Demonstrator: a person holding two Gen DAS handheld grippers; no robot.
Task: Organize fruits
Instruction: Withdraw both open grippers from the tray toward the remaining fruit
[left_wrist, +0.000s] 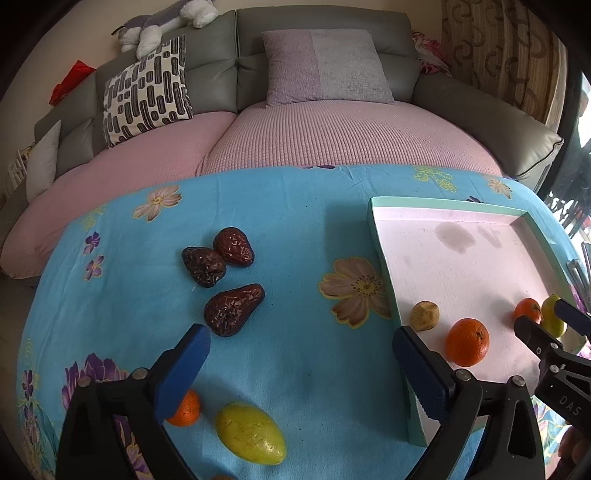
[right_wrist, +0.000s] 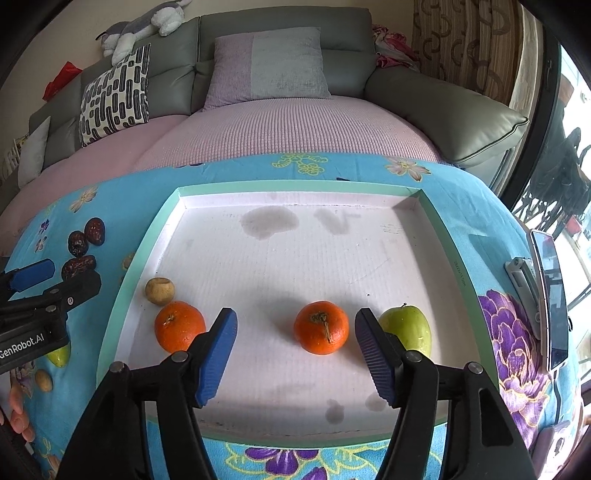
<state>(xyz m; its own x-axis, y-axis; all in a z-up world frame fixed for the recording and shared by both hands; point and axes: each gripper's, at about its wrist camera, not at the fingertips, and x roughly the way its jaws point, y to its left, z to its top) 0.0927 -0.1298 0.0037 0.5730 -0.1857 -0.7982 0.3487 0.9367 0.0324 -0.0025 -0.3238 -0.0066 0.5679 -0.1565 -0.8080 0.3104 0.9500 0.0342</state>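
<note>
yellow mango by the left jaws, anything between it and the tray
Nothing visible. Bare blue cloth lies between the yellow mango and the tray. Only the tray's raised wall has to be cleared, and the open left gripper holds nothing.

My left gripper (left_wrist: 299, 354) and right gripper (right_wrist: 295, 354): black frames, silver rivets, ribbed blue pads (right_wrist: 218, 362), white "GenRobot.AI" lettering.

Left tongs (left_wrist: 301, 365) and right tongs (right_wrist: 295, 354), angled downward, jaws apart, empty.
</note>
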